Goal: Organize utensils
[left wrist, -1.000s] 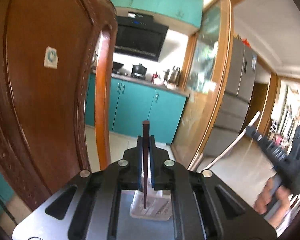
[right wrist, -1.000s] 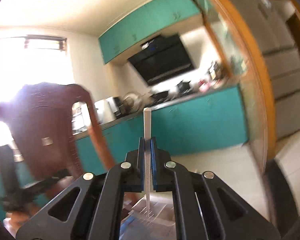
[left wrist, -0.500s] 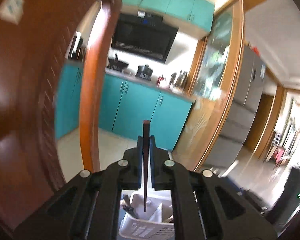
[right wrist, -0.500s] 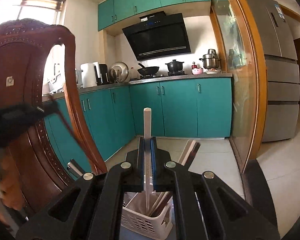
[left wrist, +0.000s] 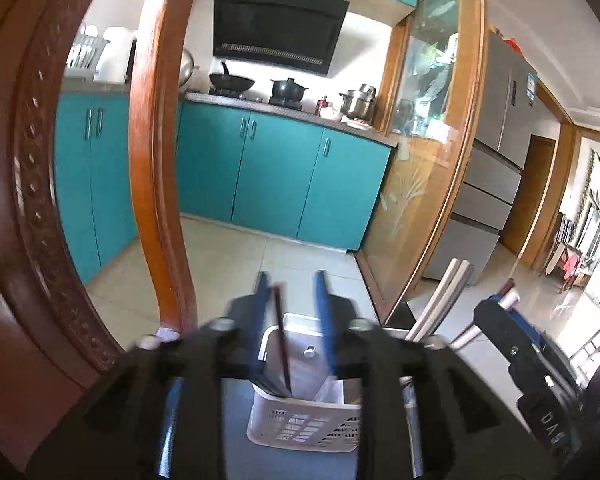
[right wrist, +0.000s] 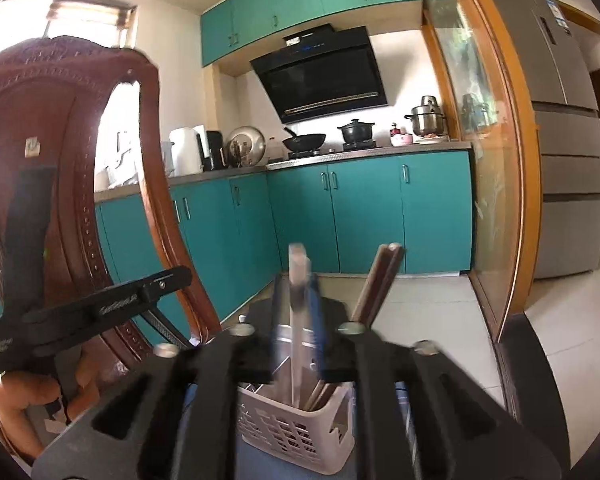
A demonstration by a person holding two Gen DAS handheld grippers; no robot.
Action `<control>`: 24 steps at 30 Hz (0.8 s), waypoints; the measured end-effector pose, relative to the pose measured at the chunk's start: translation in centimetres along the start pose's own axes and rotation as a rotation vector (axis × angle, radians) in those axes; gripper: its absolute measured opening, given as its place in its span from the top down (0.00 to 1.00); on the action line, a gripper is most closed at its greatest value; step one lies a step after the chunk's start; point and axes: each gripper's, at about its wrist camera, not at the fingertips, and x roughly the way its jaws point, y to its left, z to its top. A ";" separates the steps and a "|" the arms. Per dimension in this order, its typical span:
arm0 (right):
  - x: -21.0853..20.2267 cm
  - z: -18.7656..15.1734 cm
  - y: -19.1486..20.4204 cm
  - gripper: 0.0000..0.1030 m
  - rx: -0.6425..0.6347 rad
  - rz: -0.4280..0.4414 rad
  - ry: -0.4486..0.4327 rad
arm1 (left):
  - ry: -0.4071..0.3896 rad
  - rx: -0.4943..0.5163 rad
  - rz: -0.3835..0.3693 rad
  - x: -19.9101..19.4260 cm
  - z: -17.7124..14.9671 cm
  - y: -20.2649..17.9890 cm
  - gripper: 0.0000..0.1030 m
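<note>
as both jaws open | dark chopstick [left wrist: 282, 344], white chopstick [right wrist: 298, 336] stand in basket [right wrist: 300, 436]

Both handheld grippers, the left gripper [left wrist: 290, 320] and right gripper [right wrist: 296, 320], have matte black bodies, silver screws and blue-padded fingers [left wrist: 323, 312].

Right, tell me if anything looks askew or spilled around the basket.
Nothing spilled. The white basket stands upright. The dark chopstick leans between the opening left gripper jaws, tip in the basket. The white chopstick stands in it between the opening right gripper jaws. The brown chopsticks lean, as stored ones do.
</note>
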 end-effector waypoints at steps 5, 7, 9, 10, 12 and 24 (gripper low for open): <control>-2.8 1.1 -0.5 0.37 0.023 -0.009 -0.081 | -0.065 0.069 0.027 -3.1 0.0 -0.7 0.48; -4.0 1.6 -0.4 0.29 0.017 -0.024 -0.113 | -0.085 0.086 0.034 -4.3 0.0 -0.9 0.42; -5.2 1.9 -0.4 0.21 0.009 -0.038 -0.131 | -0.101 0.110 0.032 -5.9 -0.1 -1.4 0.32; -6.1 1.8 -0.4 0.16 0.004 -0.052 -0.137 | -0.106 0.117 0.030 -6.6 -0.3 -1.4 0.31; -8.3 0.5 -0.7 0.08 0.016 -0.097 -0.130 | -0.116 0.142 0.036 -8.8 -0.9 -1.9 0.20; -18.5 -6.0 3.1 0.03 -0.030 -0.251 0.127 | -0.059 0.180 0.106 -22.6 -8.8 -2.2 0.04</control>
